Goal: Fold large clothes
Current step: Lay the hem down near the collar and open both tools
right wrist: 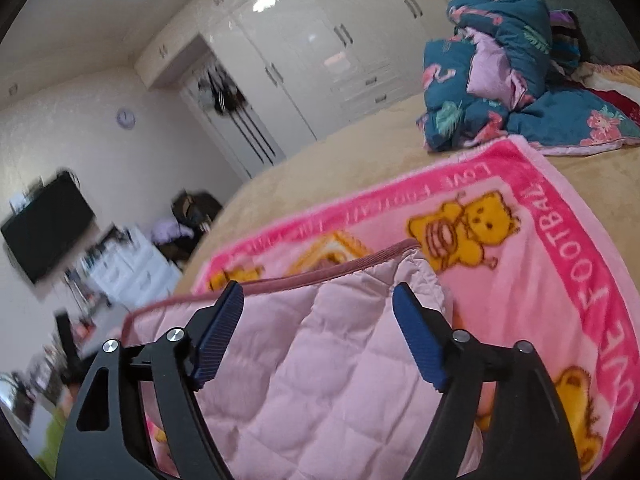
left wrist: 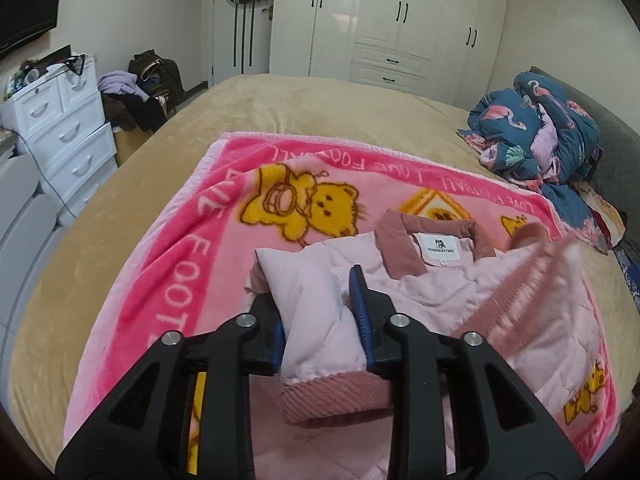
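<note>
A pale pink quilted jacket lies on a pink bear-print blanket spread over the tan bed. The left gripper is clamped on the jacket's sleeve, near its ribbed cuff. The right gripper stands wide apart above the jacket's quilted panel, pinching nothing. A crumpled blue flamingo duvet sits at the bed's far right

Quilted cloth jacket, fleecy blanket, glossy wardrobe
</note>
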`<act>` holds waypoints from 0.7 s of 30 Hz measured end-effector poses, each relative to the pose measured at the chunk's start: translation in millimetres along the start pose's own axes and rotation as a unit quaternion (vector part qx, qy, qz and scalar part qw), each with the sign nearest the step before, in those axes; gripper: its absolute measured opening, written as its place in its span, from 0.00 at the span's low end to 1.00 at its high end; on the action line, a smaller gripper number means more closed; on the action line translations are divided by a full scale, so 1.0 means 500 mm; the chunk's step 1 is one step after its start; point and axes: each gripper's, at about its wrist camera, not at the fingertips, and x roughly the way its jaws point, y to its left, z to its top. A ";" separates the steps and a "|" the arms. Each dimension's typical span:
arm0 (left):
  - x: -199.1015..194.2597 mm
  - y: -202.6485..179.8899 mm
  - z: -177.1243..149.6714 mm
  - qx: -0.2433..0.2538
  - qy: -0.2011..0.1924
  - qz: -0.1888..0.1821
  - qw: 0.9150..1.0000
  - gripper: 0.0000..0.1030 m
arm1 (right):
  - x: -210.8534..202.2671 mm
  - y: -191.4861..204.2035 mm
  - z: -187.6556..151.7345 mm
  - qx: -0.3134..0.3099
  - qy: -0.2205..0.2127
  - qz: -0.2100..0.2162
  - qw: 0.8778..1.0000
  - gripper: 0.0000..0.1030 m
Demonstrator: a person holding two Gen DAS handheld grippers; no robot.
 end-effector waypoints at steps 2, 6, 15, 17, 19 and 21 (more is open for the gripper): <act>0.004 -0.007 -0.004 0.002 0.000 -0.001 1.000 0.27 | 0.029 0.005 -0.027 -0.021 0.026 -0.022 0.999 0.75; -0.008 -0.013 -0.009 0.001 -0.010 -0.012 1.000 0.39 | 0.073 0.002 -0.091 -0.039 0.064 -0.051 0.996 0.75; -0.074 -0.050 -0.007 0.041 -0.062 -0.001 0.997 0.85 | 0.067 0.025 -0.140 -0.064 0.064 -0.059 0.994 0.84; -0.084 -0.056 -0.006 0.049 -0.069 0.003 0.996 0.88 | 0.056 0.034 -0.139 -0.073 0.060 -0.058 0.994 0.85; -0.096 -0.064 -0.007 0.058 -0.075 0.007 0.995 0.90 | 0.045 0.041 -0.136 -0.083 0.054 -0.059 0.993 0.88; -0.101 -0.067 -0.008 0.061 -0.077 0.008 0.995 0.91 | 0.031 0.045 -0.132 -0.094 0.044 -0.064 0.992 0.92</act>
